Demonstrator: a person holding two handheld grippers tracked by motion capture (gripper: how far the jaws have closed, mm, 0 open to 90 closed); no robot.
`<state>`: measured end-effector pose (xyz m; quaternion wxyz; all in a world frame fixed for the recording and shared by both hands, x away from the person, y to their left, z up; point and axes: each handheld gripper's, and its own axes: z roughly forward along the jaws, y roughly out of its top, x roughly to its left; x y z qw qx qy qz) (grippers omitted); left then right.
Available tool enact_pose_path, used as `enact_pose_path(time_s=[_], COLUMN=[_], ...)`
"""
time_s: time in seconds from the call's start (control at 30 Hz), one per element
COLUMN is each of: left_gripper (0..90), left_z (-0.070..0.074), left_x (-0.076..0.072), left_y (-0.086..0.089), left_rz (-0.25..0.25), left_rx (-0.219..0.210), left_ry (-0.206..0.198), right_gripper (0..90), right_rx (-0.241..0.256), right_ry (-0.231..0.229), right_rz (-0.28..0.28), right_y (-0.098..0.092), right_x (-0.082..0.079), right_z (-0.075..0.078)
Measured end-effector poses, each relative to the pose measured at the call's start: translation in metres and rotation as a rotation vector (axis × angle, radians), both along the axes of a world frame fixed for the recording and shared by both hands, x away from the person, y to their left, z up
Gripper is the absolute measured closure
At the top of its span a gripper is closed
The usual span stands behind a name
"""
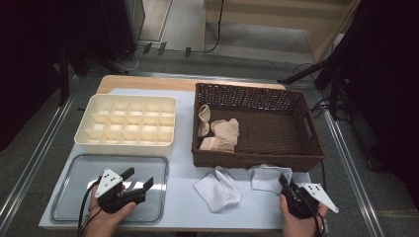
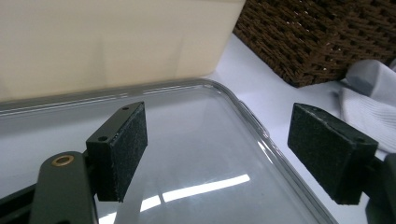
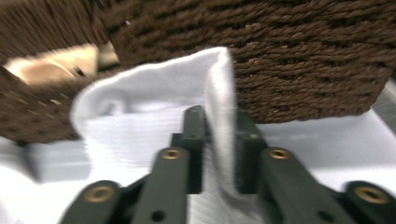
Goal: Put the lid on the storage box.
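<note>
Socks are the job here, and your right tool (image 3: pixel 219 149) is pinched on a white sock (image 1: pixel 269 177) that lies on the table (image 1: pixel 183 173), just in front of the basket (image 1: pixel 257 160).

Start with the big things. The table holds the brown basket at the back right, a cream box (image 1: pixel 126 123) with many little cells at the back left, and a clear lid (image 1: pixel 74 197) at the front left.

Three tan socks (image 1: pixel 220 133) lie in the basket. Another white sock (image 1: pixel 217 190) lies loose on the table, near the one you hold.

Your left tool (image 1: pixel 136 180) hangs over the lid with its jaws wide apart, and it holds nothing.

My guess is that the job has only just begun. Every cell in the box that you can see is bare. Two white socks are out of the basket but not put away, and the tan ones wait inside. Most of the work is left.
</note>
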<state>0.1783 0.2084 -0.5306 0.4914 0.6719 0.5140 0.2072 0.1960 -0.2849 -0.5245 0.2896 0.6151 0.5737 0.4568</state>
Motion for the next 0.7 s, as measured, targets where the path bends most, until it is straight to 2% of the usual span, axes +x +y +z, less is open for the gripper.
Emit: enact_pose_path(time_s=[0.07,0.13,0.23,0.27,0.3,0.33,0.37,0.43,0.53,0.63,0.7], left_gripper=[21.0,21.0,21.0,21.0,21.1,21.2,21.3,22.0,24.5,29.9,32.7], left_z=[0.001,0.003,0.007,0.007,0.008,0.008,0.009,0.01,0.013,0.015,0.016], left_x=[-0.001,-0.003,-0.004,-0.004,-0.004,-0.004,-0.005,-0.007,-0.007,-0.006,-0.005], left_y=[-0.003,-0.006,-0.011,-0.013,-0.015,-0.016,-0.018,-0.022,-0.029,-0.036,-0.038], left_rz=[-0.01,-0.021,-0.035,-0.039,-0.038,-0.044,-0.046,-0.056,-0.073,-0.094,-0.114], left_rx=[-0.001,-0.001,0.004,0.0,-0.007,-0.005,-0.004,0.001,-0.001,-0.004,-0.027], left_ry=[-0.004,-0.013,-0.024,-0.023,-0.025,-0.025,-0.025,-0.035,-0.046,-0.062,-0.069], right_gripper=[86.2,86.7,86.1,82.8,74.4,65.2,60.3,53.5,53.0,55.0,55.7], right_rx=[0.051,0.07,0.057,0.039,0.025,0.012,-0.001,0.006,-0.029,-0.035,-0.049], right_ry=[0.015,0.046,0.087,0.1,0.098,0.075,0.046,-0.024,-0.074,-0.089,-0.084], right_rz=[0.005,-0.006,-0.057,-0.073,-0.091,-0.109,-0.126,-0.116,-0.07,-0.011,0.036], right_y=[-0.002,-0.005,-0.013,-0.016,-0.019,-0.021,-0.021,-0.016,0.0,0.021,0.037], right_x=[-0.005,-0.011,-0.017,-0.018,-0.018,-0.02,-0.022,-0.03,-0.037,-0.037,-0.037], right_z=[0.006,0.01,0.011,0.011,0.011,0.011,0.014,0.024,0.034,0.037,0.037])
